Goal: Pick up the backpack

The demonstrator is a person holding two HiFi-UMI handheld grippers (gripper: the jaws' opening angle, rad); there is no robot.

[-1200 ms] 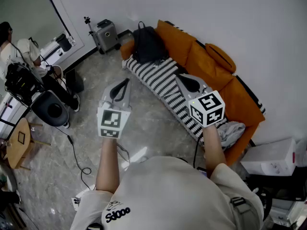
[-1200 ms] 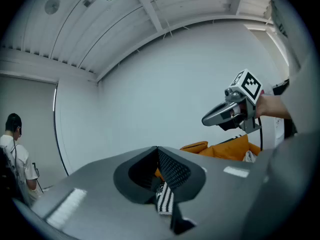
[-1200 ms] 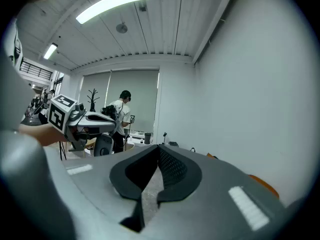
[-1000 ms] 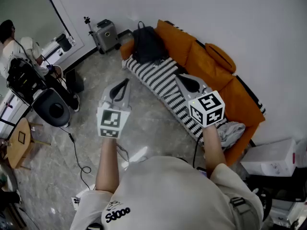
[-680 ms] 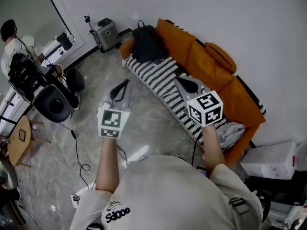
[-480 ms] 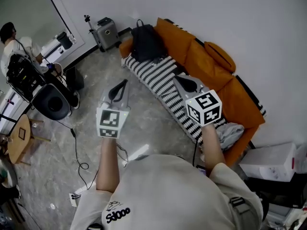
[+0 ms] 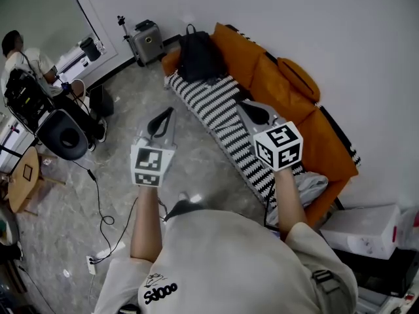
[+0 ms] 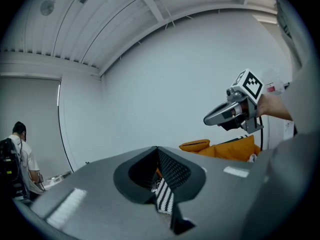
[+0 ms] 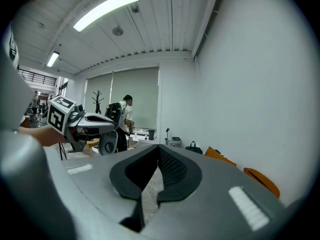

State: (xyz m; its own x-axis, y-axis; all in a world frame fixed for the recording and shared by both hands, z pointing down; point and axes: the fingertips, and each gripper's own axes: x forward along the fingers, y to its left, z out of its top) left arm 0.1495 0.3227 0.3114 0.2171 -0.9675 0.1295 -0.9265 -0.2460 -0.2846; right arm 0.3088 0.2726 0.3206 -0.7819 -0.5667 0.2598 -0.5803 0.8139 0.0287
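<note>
The person is holding both claws out ahead. The left claw (image 7: 169,113) and the right claw (image 7: 245,108) are both squeezed closed, gripping nothing. The black backpack (image 7: 198,56) is sitting upright at the far end of the orange sofa (image 7: 288,93), well apart from both.

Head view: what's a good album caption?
Left gripper and right gripper, both shut, face the black backpack on the orange sofa.
</note>
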